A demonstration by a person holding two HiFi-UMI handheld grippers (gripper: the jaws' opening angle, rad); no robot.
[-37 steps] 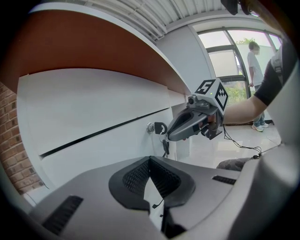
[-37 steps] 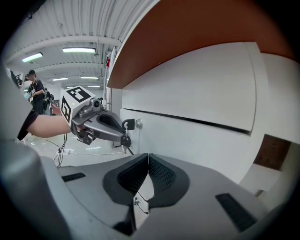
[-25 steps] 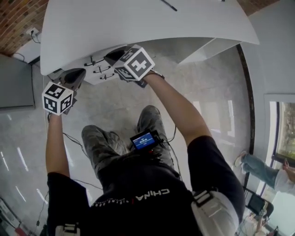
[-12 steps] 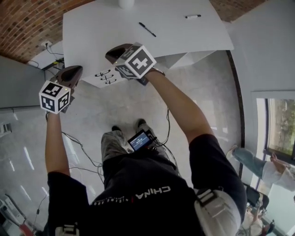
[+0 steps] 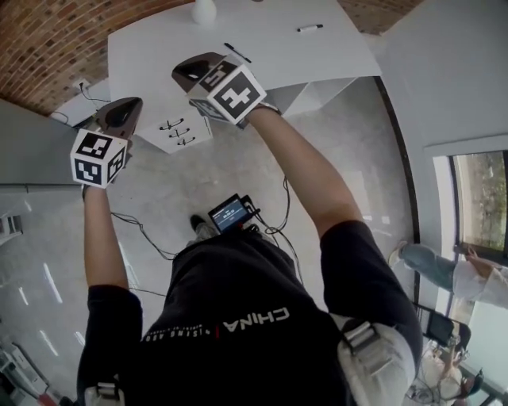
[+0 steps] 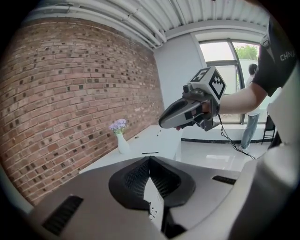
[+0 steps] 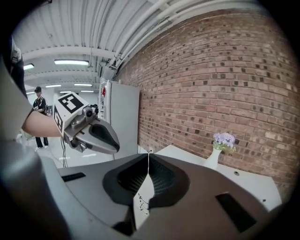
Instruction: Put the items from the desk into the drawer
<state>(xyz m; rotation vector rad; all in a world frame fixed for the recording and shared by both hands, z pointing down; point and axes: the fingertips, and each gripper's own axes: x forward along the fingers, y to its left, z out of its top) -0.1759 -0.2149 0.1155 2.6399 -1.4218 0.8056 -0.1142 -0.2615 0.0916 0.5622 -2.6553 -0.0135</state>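
A white desk (image 5: 159, 47) lies ahead, with a black pen (image 5: 236, 52) and a white marker (image 5: 309, 28) on top. A drawer unit (image 5: 159, 141) with three dark handles stands under its left end, all fronts closed. My left gripper (image 5: 127, 107) hovers beside the desk's left edge, above the drawer unit, jaws shut and empty. My right gripper (image 5: 190, 70) is over the desk's front part, short of the pen, also shut on nothing. In the left gripper view the pen (image 6: 150, 153) lies beyond my closed left gripper (image 6: 150, 159).
A white vase (image 5: 204, 9) with purple flowers (image 6: 118, 125) stands at the desk's far edge by the brick wall (image 6: 70, 93). A grey cabinet (image 7: 119, 122) stands to the left. Cables (image 5: 143, 230) trail on the floor. Other people are visible by the window (image 5: 476, 230).
The view has pulled back and up, so more of the desk top shows, with the pen, marker and vase. Both grippers have risen slightly and stayed shut.
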